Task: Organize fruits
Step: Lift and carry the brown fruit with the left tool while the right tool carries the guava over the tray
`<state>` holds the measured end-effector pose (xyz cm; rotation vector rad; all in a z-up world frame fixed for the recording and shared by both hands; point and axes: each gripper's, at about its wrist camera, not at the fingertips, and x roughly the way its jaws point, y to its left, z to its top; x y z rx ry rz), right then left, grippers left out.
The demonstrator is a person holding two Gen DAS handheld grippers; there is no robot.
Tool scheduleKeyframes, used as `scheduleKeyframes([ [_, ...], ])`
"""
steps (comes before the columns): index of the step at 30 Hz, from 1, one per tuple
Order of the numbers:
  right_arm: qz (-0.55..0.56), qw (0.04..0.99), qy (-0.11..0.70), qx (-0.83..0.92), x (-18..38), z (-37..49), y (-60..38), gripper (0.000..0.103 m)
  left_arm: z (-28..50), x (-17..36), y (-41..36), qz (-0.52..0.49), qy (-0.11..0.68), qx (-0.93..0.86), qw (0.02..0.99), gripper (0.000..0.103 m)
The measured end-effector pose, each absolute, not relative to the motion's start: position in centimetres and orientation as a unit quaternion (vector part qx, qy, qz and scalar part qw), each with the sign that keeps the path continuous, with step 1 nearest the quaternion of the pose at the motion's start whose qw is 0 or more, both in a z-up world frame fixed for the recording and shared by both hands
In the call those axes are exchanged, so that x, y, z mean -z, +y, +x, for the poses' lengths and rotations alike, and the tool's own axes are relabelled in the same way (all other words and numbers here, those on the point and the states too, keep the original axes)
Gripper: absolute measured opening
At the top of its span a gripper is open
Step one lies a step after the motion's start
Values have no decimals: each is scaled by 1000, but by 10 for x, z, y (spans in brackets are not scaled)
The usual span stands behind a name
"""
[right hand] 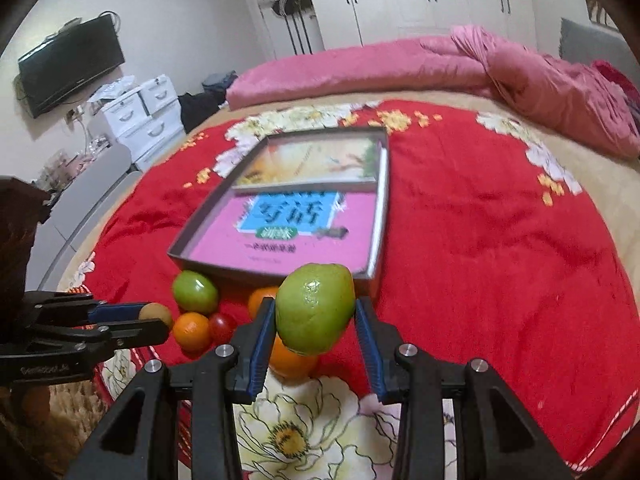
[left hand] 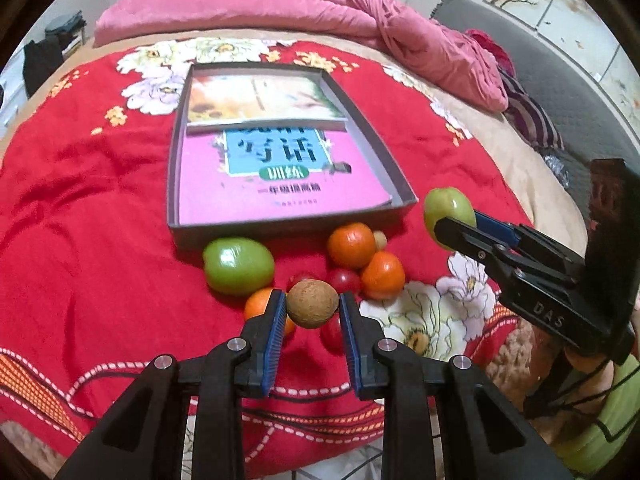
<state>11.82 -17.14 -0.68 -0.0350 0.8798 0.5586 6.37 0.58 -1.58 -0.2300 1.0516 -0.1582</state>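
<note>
Your left tongs [left hand: 313,310] are clamped on a small brown round fruit [left hand: 312,304], lifted just above the near end of the fruit pile. Blue pads touch it on both sides.

Your right tongs [right hand: 315,314] are clamped on a green fruit [right hand: 315,307], raised clear of the bedspread. From the left wrist view it sits to the right of the box's near right corner.

Pile on the red floral bedspread [left hand: 80,208], just near the box:
- second green fruit [left hand: 239,266] at the left, close to the box's near wall
- two oranges [left hand: 351,245] touching each other at the right, with a small pale fruit [left hand: 380,240] behind them
- cherry tomatoes [left hand: 344,280] in the middle, between the green fruit and the oranges
- another orange [left hand: 258,304] partly hidden behind your left tongs' left finger

Shallow grey box [left hand: 396,168] lies on the bed, far of the pile. Inside: a pink book [left hand: 280,196] at the near end, a second book [left hand: 260,98] overlapping its far edge. No fruit in the box.

Pink quilt [left hand: 360,12] bunched at the far and right side of the bed.
</note>
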Motion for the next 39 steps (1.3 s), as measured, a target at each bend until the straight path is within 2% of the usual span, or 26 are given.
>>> scheduleKeyframes([
  [11, -11, 875, 389, -287, -13, 131, -153, 40, 78, 5, 22, -119, 484, 47, 866, 28],
  [25, -10, 880, 381, -283, -14, 146, -151, 40, 103, -9, 37, -128, 456, 16, 880, 28],
  [39, -16, 882, 383, -274, -6, 161, -146, 40, 129, -1, 50, -137, 452, -17, 881, 28],
])
